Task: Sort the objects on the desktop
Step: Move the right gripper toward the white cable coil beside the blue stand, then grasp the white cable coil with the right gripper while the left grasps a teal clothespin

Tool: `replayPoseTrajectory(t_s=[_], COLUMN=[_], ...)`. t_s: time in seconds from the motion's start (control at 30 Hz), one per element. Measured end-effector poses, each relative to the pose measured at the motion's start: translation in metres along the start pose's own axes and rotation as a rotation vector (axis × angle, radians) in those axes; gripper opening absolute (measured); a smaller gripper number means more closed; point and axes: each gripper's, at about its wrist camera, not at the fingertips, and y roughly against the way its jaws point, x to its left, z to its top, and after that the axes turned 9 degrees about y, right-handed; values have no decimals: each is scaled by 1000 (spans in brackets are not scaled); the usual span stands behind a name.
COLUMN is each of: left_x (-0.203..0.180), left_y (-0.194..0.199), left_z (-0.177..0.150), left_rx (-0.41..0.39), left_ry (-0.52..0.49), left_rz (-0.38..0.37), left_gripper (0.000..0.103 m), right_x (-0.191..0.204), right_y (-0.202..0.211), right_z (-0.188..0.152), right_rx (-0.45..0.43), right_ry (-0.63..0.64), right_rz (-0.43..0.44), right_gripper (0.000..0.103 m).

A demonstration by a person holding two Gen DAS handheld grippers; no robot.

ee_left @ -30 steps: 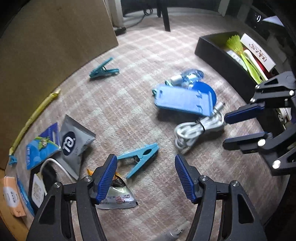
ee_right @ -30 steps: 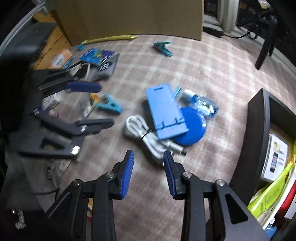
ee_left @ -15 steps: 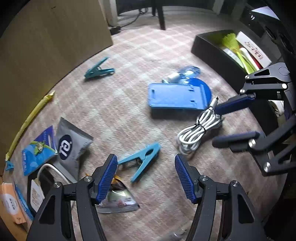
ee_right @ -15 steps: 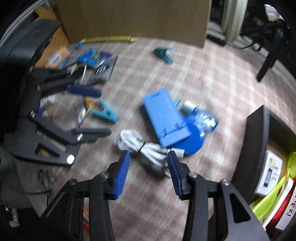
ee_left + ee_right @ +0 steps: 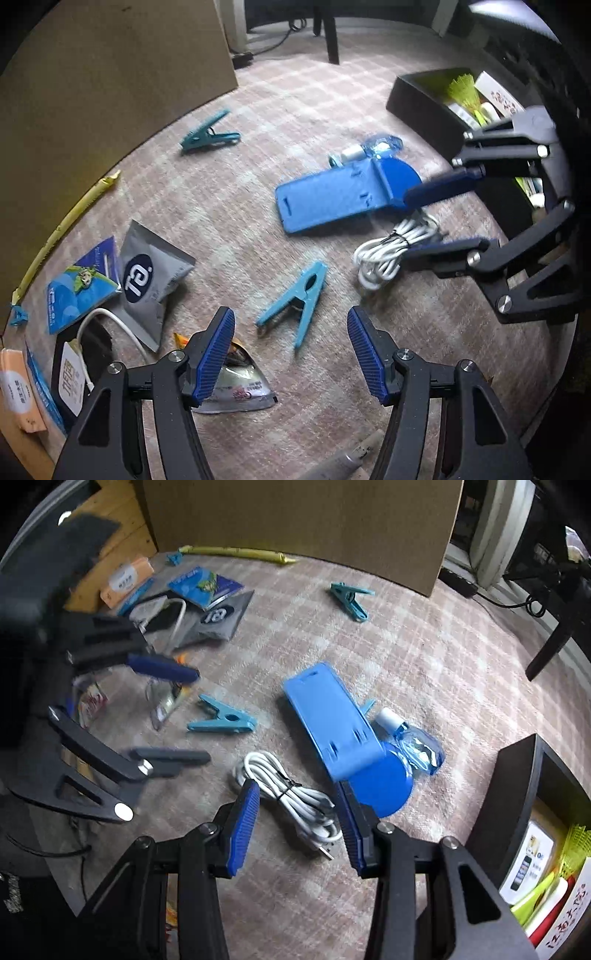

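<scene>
Carpet (image 5: 424, 664), pink plaid, fills both views. At centre of the right view we see a blue phone stand (image 5: 332, 723) lying flat. Below it, our right gripper (image 5: 297, 821) is spread, its fingers straddling the coiled white cable (image 5: 291, 794), tied mid-bundle. Our left gripper (image 5: 290, 354) is spread too, with the light-blue clothespin (image 5: 299, 299) just above its tips.

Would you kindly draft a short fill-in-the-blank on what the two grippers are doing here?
1. The right gripper straddles the coiled ___ cable.
2. The left gripper hovers near the light blue ___.
3. Both grippers are ___.
4. The blue phone stand lies on a plaid ___.

Missing: white; clothespin; open; cloth
</scene>
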Motion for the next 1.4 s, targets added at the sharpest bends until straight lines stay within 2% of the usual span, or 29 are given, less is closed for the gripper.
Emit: replayPoseTrajectory(t_s=[0.07, 0.23, 0.3, 0.37, 0.43, 0.5, 0.57, 0.7, 0.83, 0.9, 1.0, 1.03, 1.2, 1.4], left_x=[1, 0, -1, -2, -2, -3, -5, -4, 0, -12, -18, -28, -27, -55], left_y=[-1, -12, -15, -17, -15, -13, -11, -7, -1, 3, -1, -4, 15, 36], left_z=[4, 9, 9, 7, 5, 2, -3, -13, -25, -40, -62, -52, -58, -56], left_rx=[-2, 25, 33, 36, 26, 9, -19, -71, -112, -114, -113, -119, -145, -170], left_ry=[7, -12, -10, -1, 30, 53, 91, 199, 384, 419, 404, 403, 432, 398], left_rz=[3, 15, 22, 44, 24, 20, 37, 64, 28, 15, 26, 27, -3, -44], left_gripper=[61, 60, 60, 54, 45, 40, 37, 29, 28, 28, 28, 28, 28, 28], right_x=[-1, 11, 13, 14, 17, 15, 10, 6, 11, 12, 13, 13, 5, -1], right_y=[-2, -1, -3, -12, -13, -12, -9, -4, 3, 4, 11, 17, 49, 84], right_z=[-5, -12, -11, -11, -13, -16, -23, -41, -53, -53, -57, -61, -83, -110], right_rx=[26, 36, 26, 45, 17, -6, -38, -99, -148, -152, -158, -173, -229, -273], right_ry=[-20, 3, 2, -9, -19, -61, -129, -242, -327, -354, -383, -400, -463, -528], right_rz=[51, 62, 32, -13, -56, -74, -81, -78, -84, -93, -94, -98, -103, -145], right_gripper=[42, 42, 42, 41, 37, 27, 23, 23, 23, 22, 21, 21, 20, 20])
